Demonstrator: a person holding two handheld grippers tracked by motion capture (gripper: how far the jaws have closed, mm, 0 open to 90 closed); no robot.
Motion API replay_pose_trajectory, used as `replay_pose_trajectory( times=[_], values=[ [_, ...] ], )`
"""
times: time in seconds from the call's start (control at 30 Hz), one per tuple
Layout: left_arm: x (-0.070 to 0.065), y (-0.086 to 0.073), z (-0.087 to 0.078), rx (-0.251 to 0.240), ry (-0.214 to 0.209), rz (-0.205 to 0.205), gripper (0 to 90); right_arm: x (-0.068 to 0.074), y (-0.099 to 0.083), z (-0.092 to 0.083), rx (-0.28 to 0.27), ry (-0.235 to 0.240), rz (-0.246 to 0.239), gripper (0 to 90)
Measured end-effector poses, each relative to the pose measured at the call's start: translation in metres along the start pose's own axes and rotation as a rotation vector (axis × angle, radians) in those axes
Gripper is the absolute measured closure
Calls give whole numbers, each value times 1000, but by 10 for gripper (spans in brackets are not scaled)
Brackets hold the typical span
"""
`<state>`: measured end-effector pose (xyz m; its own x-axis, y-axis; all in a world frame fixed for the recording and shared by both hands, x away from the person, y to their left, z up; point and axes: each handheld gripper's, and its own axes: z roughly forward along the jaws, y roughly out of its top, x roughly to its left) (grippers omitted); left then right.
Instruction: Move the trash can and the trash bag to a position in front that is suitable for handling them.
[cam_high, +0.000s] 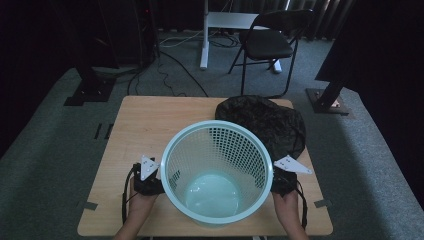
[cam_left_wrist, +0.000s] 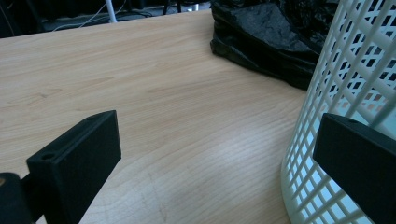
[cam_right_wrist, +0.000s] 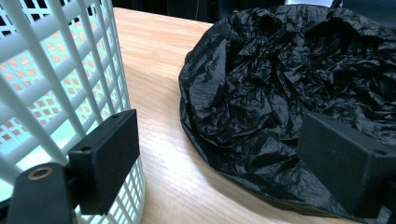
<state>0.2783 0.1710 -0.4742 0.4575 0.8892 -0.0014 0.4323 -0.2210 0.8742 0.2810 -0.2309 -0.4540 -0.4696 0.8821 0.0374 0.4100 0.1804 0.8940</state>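
— What stands near the front edge?
— A pale blue mesh basket (cam_high: 215, 172), upright, mouth open, empty.
— And behind it?
— A crumpled black plastic bag (cam_high: 265, 122), far right, lying flat, touching the basket.

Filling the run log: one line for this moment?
left gripper: open, beside pale green mesh plastic basket | right gripper: open, facing crumpled black plastic bag

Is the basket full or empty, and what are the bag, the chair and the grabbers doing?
Pale blue plastic mesh basket: upright, empty.
Crumpled black plastic bag: lying loose behind the basket.
Black folding chair: unfolded, nobody sitting.
Left gripper: open, beside the basket.
Right gripper: open, toward the bag.
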Motion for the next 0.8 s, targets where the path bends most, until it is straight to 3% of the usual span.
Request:
replay_pose_trajectory(
  times=[0.27,0.37,0.5,0.63,0.8],
  values=[
    [4,-2,-1,4,-17,-33,11,-6,-2,1,24,9,13,109],
    [10,-8,-4,9,7,-49,10,-9,-6,3,32,-2,19,109],
    [20,-22,-11,28,44,-57,11,-17,-15,6,43,-13,37,109],
    [34,-43,-23,70,74,-94,10,-26,-23,6,35,-26,63,109],
    [42,-57,-34,80,85,-131,11,-31,-26,7,38,-19,84,109]
  ],
)
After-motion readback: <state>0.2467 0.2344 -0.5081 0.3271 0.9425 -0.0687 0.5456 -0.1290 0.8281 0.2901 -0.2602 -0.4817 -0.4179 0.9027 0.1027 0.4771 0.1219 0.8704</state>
